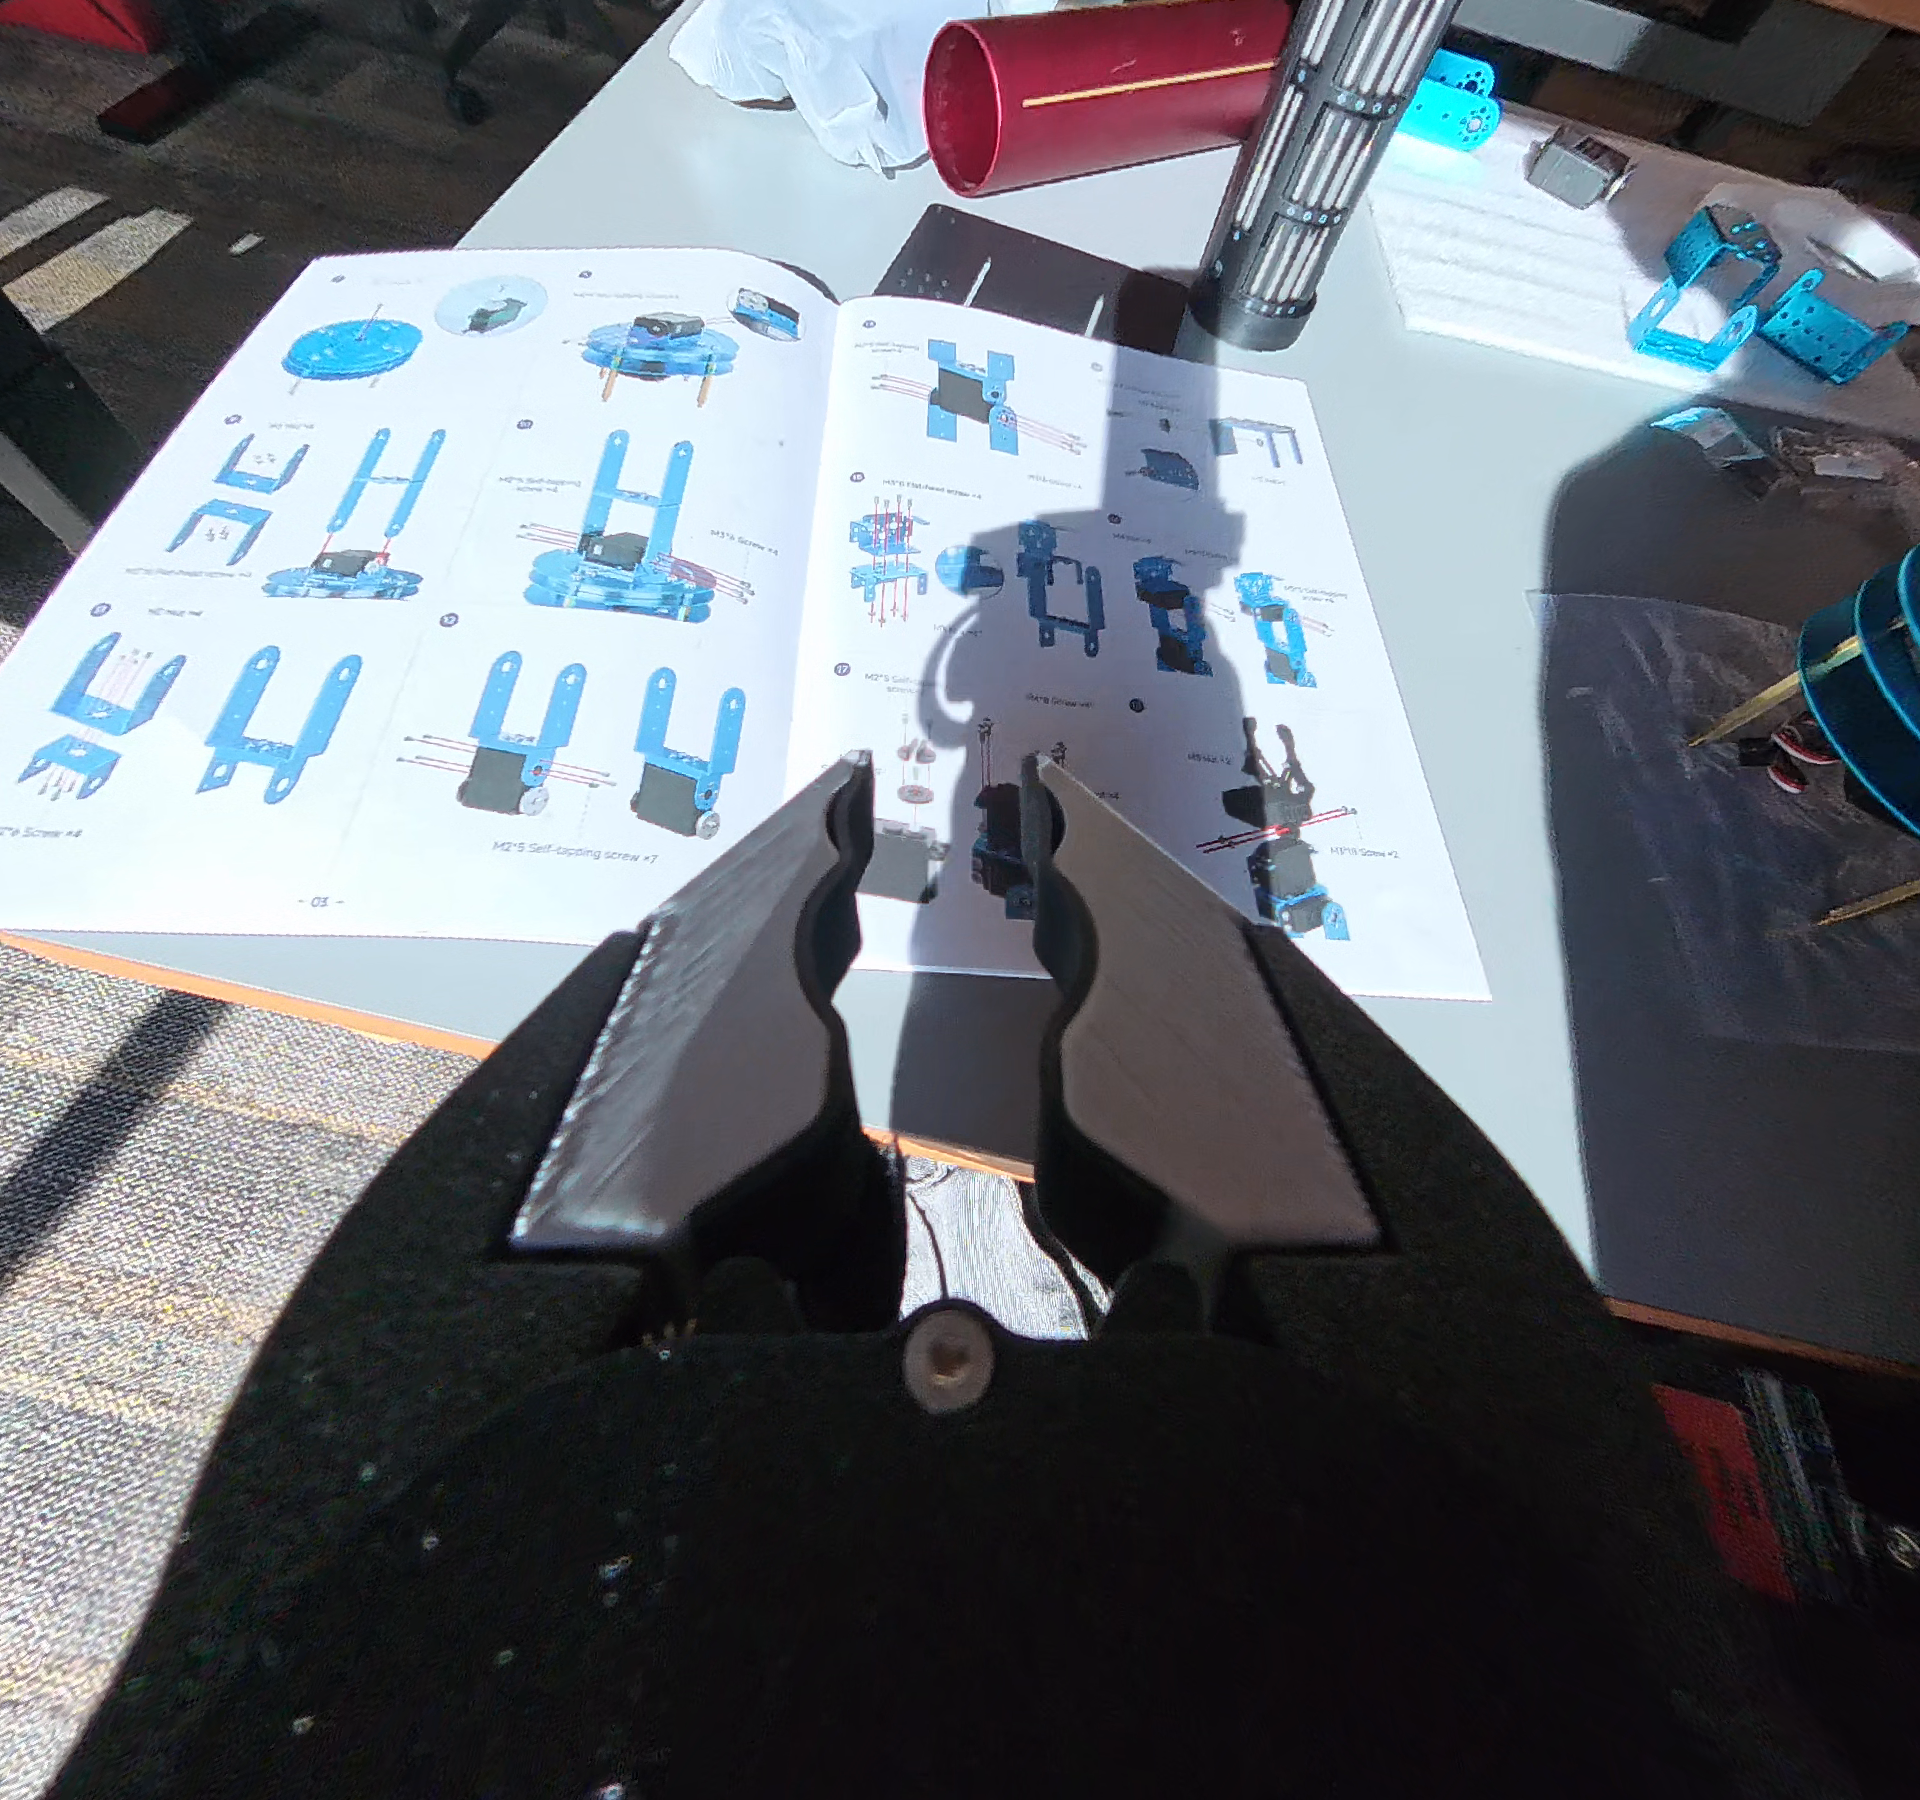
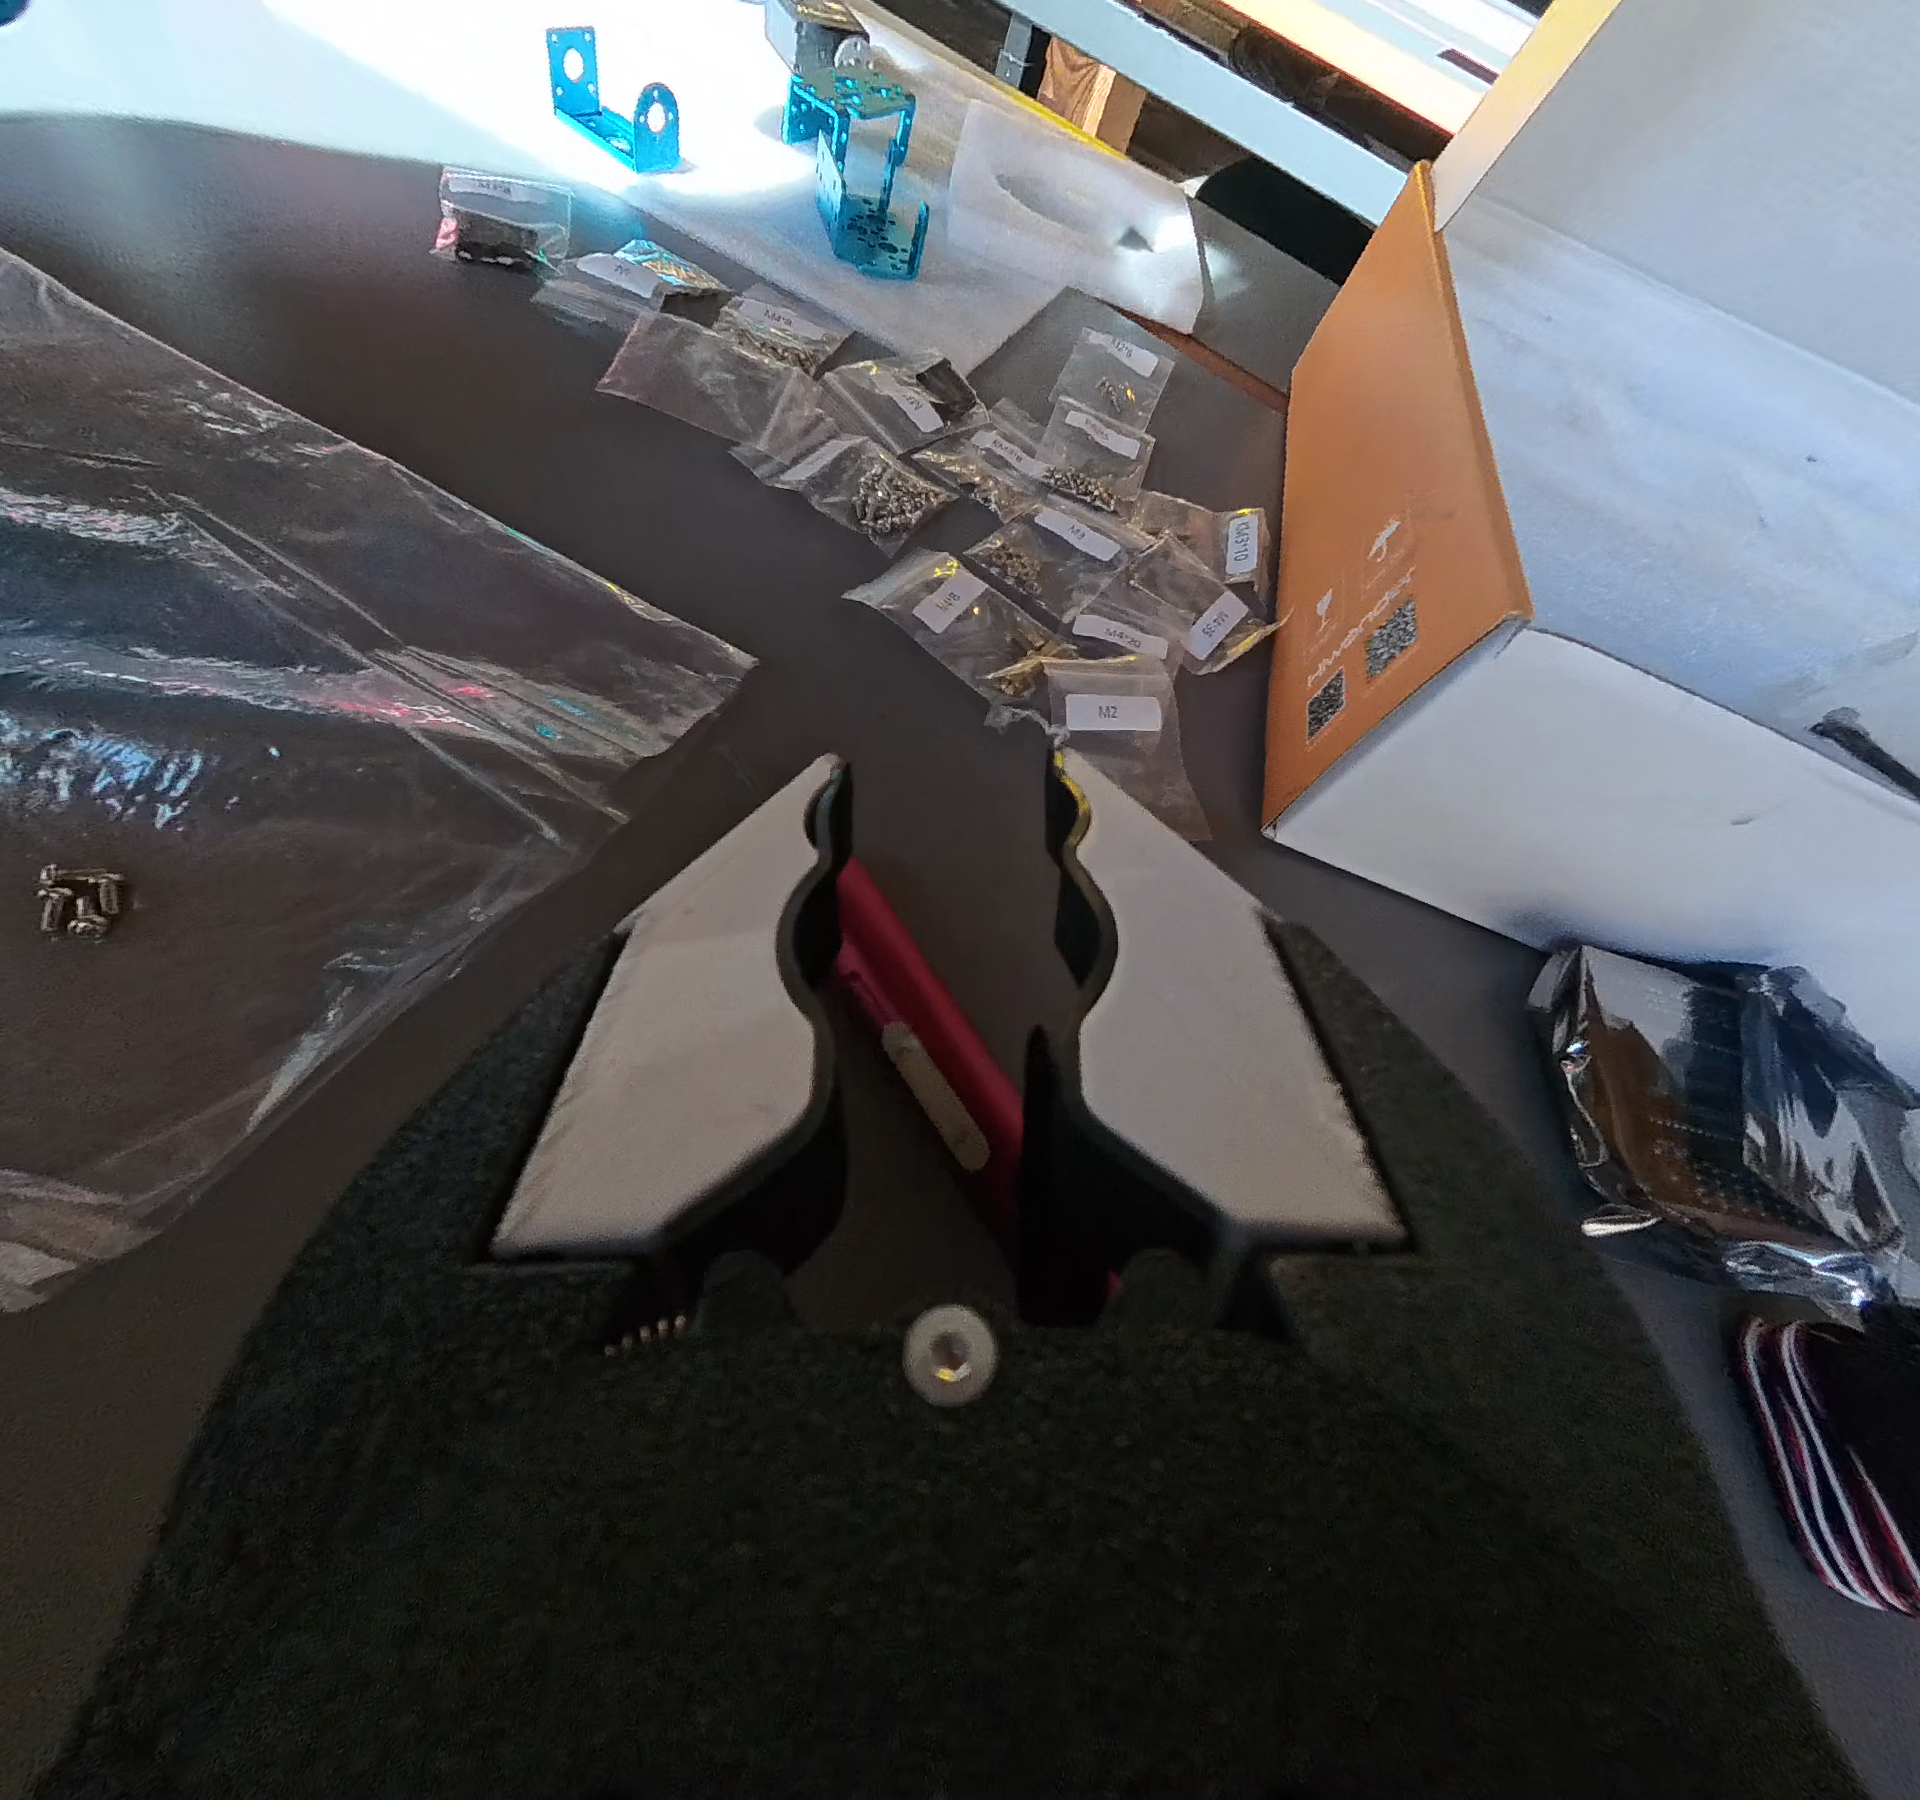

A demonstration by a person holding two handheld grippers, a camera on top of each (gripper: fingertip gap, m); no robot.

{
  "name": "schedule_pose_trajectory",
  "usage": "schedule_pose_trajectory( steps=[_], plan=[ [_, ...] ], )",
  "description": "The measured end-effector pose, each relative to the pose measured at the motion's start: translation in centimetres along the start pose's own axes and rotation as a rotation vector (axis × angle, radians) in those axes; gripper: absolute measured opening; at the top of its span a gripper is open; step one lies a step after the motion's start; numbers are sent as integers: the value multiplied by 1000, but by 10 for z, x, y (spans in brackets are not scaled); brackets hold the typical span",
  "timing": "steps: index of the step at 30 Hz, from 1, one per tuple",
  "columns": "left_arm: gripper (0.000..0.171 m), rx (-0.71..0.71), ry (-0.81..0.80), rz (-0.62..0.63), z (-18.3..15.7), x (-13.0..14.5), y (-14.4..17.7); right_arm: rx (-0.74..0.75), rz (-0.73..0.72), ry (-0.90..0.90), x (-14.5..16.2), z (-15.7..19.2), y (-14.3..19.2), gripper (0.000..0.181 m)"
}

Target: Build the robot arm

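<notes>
Left wrist view: grey counter [image 1: 1455, 524] in hard sunlight, carpet floor [image 1: 187, 1127] below. Left hand-held gripper [image 1: 945, 763] spread, empty, above the near edge of an open assembly booklet [image 1: 582, 607]. Red tube [image 1: 1101, 88] lying at 12 o'clock, upright slotted cylinder [image 1: 1340, 109] at 1 o'clock.

Right wrist view: right hand-held gripper [image 2: 948, 768] spread, nothing pinched; red tool [image 2: 914, 1012] lies under it between the fingers. Orange-white box [image 2: 1455, 503] at 2 o'clock. Small clear bags [image 2: 997, 524] holding screws at 12 o'clock, blue brackets [image 2: 862, 181] beyond. Loose screws [image 2: 78, 901] at 9 o'clock.
</notes>
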State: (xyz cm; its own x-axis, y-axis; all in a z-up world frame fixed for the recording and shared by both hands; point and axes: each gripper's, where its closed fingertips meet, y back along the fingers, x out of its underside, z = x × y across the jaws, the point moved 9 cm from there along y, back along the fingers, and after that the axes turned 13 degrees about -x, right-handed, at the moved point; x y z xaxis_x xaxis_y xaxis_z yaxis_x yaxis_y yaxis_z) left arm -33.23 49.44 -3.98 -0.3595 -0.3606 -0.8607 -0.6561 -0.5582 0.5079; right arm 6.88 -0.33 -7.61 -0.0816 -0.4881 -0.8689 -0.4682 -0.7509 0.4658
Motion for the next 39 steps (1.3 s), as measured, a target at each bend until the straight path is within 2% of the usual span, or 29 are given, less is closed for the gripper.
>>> schedule_pose_trajectory(
  steps=[6, 15, 28, 34, 39],
  plan=[
    [27, -9, -22, -12, -15, -3, 10, -28, -9, -39, 0, -3, 0, 38],
    [27, 6, -37, -6, -27, -5, 9, -42, -32, -83, 1, -8, 2, 38],
    [27, 27, -57, -5, -34, -4, 15, -49, -46, -121, 1, -12, 3, 38],
    [27, 67, -78, -31, -48, -5, 33, -50, -58, -137, 1, -14, 4, 38],
    [27, 112, -119, -43, -68, 4, 52, -50, -8, -195, 5, -17, 0, 41]
  ],
)
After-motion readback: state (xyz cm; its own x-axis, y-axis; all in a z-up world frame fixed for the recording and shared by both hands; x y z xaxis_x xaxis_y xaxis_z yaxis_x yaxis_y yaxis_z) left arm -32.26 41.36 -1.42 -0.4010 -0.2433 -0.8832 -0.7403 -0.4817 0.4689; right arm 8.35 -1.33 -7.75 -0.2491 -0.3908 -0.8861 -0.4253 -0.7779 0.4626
